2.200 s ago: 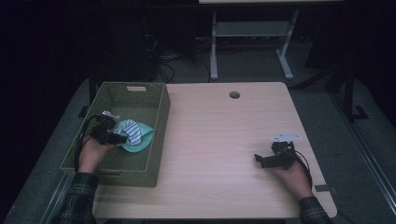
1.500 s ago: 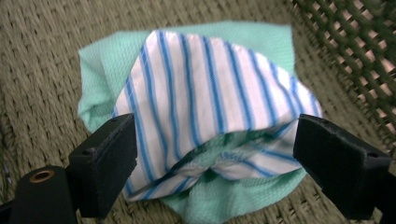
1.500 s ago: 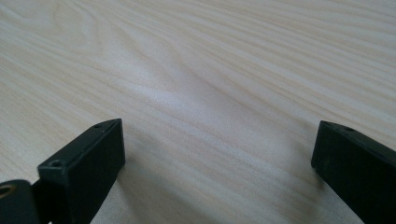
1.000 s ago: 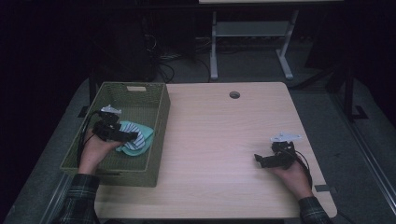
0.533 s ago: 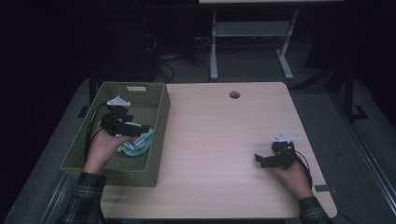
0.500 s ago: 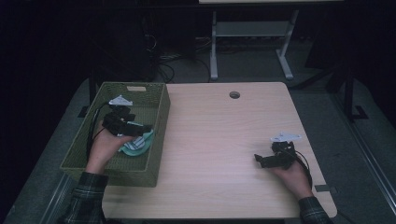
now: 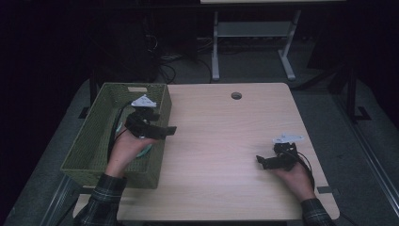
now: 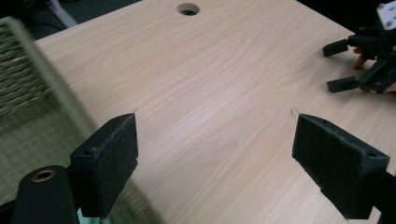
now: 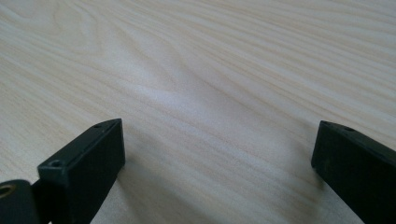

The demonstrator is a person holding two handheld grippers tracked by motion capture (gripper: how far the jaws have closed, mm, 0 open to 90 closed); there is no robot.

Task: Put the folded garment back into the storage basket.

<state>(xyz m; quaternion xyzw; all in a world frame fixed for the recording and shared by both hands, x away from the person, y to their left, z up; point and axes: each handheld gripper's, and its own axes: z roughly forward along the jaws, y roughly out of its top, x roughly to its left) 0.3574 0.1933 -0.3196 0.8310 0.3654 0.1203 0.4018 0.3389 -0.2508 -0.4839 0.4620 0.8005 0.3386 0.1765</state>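
So the thing to grab here is the teal-and-white cloth (image 7: 145,151). It sits down in the green woven basket (image 7: 87,136) at the left end of the bench (image 7: 226,141), and just a sliver of it peeks out from under the person's left hand (image 7: 124,150), close to the basket's right wall.

The left gripper (image 7: 167,131) hangs above that right rim, pointing out over the bench. Its jaws are spread wide with nothing between them. From its own camera the left gripper (image 8: 215,158) looks across bare wood towards the cable hole (image 8: 188,8), with the basket weave off to one side.

The right gripper (image 7: 261,162) rests low on the bench near the right edge, well apart from the basket. It's also spread wide and empty, and its own view just has wood grain between the jaws (image 9: 217,163).

Handling-wise, I'd guess the cloth is light, totally floppy and not fragile. No worries about crushing it, but it'll drape and drag. The fabric probably isn't slippery, though a pinch on a single thin layer could slide off. I'd go for a bunched fold or a raised wrinkle near the middle so the jaws close on a few layers. Lift it straight up high enough to clear the rim, because a trailing corner could snag on the weave. The basket looks light too, so a snag might tug it along.
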